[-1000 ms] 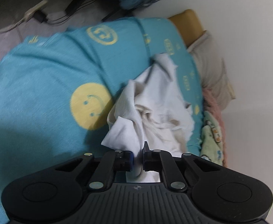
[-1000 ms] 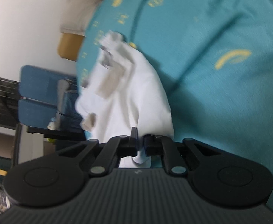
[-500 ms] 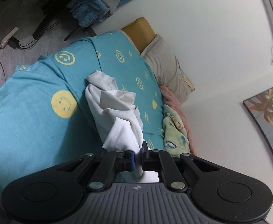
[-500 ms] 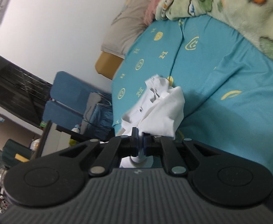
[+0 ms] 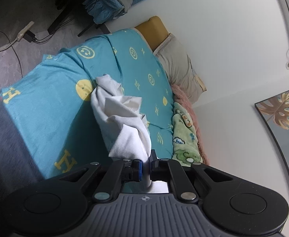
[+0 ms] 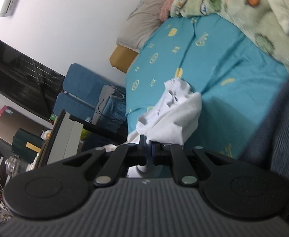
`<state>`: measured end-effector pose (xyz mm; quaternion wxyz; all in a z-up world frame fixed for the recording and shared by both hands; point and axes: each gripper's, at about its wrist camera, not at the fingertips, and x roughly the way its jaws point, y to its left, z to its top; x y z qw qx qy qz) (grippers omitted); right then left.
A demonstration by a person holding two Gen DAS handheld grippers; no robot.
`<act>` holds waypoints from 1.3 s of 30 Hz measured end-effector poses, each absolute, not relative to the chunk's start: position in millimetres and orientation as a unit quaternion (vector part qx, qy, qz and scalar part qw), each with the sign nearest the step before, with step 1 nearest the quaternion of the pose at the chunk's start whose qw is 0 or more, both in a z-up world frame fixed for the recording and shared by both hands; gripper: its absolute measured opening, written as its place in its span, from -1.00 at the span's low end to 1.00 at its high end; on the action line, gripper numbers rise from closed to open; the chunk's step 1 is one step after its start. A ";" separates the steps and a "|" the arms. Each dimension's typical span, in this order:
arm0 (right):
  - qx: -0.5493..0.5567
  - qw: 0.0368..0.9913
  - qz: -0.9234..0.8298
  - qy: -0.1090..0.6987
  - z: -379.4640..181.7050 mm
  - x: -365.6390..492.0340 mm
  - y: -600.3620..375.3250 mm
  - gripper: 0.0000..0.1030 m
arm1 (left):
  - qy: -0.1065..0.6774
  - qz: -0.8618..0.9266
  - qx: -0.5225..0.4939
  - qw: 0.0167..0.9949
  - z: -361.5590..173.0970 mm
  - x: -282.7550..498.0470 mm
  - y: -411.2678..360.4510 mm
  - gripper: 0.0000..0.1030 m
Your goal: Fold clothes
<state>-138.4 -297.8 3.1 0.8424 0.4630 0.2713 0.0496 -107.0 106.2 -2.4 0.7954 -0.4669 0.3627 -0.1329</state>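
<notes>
Two grippers each pinch a bit of the same white garment. Nearest, the left gripper is clenched on a bunched corner that passes between its fingers, and the right gripper is clamped on another twisted edge. From both grips the cloth hangs down in a crumpled rope, with its far end draped near the edge of the teal bed; I can't tell whether that end rests on the sheet or just dangles before it. Farther off lie a green fleece blanket and a beige pillow by the wall.

Risks, as I judge them: both holds are on small wads, not flat hems, so a hard shake could pull fabric out of one grip. The garment is twisted on itself, so laying it down now would likely trap wrinkles and a folded-under sleeve. It also hangs close to the bed's edge, so a low end could slide off toward the floor.
</notes>
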 end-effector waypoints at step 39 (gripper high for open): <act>0.396 0.850 0.052 0.344 -96.6 158.7 -303.1 -0.54 | 0.381 -0.107 -0.294 0.870 -83.4 185.5 46.6 -0.20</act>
